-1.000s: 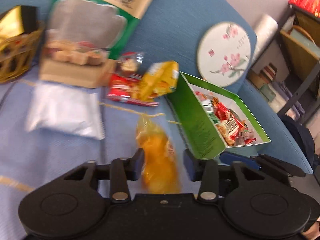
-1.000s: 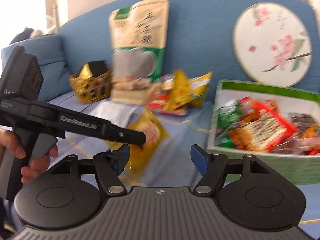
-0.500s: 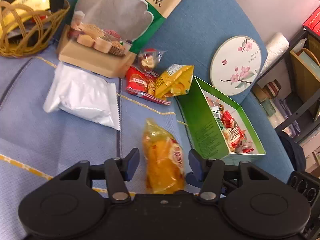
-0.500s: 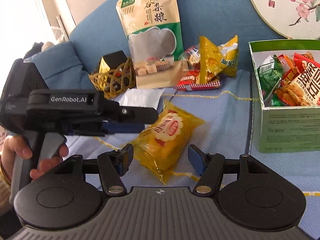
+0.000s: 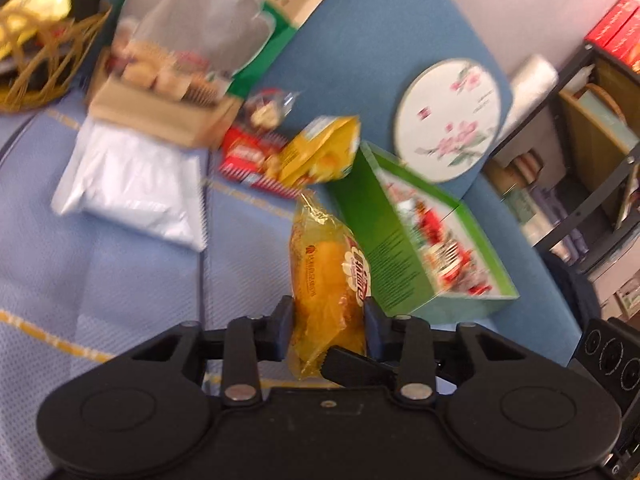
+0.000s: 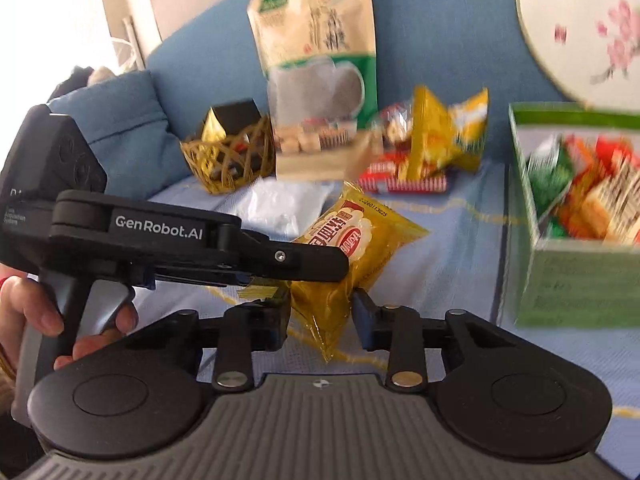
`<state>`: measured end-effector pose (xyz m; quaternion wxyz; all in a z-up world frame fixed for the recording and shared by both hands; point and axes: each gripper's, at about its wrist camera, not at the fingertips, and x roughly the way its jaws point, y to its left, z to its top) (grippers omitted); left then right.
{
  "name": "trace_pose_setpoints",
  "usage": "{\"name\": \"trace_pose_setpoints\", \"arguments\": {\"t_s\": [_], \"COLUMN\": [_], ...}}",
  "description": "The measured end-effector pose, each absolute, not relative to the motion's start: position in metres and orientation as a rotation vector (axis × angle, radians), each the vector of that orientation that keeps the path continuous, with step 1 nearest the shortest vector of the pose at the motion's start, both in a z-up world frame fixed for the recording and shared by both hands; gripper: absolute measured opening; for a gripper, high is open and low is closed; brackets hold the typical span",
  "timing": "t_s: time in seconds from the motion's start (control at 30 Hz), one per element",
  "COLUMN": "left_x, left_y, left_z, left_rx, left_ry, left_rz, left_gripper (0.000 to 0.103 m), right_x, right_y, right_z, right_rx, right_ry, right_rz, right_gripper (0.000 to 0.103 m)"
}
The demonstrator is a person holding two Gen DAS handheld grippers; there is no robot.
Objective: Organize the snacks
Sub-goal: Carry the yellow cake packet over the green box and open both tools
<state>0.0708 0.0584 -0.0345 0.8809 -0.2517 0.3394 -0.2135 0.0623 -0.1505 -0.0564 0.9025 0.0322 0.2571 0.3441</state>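
My left gripper (image 5: 325,316) is shut on a yellow snack packet (image 5: 326,280), which stands up between its fingers above the blue sofa seat. In the right wrist view the same packet (image 6: 352,256) is held by the left gripper's black finger (image 6: 280,260), and my right gripper (image 6: 320,312) has its jaws close on either side of the packet's lower end. A green box (image 5: 384,240) with several snacks inside stands to the right, also in the right wrist view (image 6: 576,272).
A large green and beige pouch (image 5: 192,40), a white bag (image 5: 132,188), a red packet (image 5: 248,160) and a yellow chip bag (image 5: 320,156) lie at the back. A wicker basket (image 5: 36,72) sits far left. A round floral fan (image 5: 448,120) leans on the backrest.
The left gripper has closed on the yellow packet and lifted it off the seat. The right gripper's jaws have narrowed around the packet's lower end.
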Motion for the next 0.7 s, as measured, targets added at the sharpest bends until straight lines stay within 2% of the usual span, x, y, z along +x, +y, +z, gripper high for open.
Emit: {"name": "trace_pose_setpoints", "arguments": {"t_s": [0.4, 0.7], "left_x": [0.114, 0.163], "left_y": [-0.017, -0.092], "left_z": [0.019, 0.023], "left_rx": [-0.436, -0.401], "left_ry": [0.621, 0.653], "left_rz": [-0.574, -0.67], "left_gripper": [0.057, 0.057], "right_x": [0.067, 0.083], "right_y": [-0.211, -0.26], "right_z": [-0.018, -0.012], "right_rx": [0.126, 0.236], "right_ry": [0.335, 0.284], "right_rz": [0.547, 0.322], "right_gripper": [0.058, 0.058]}}
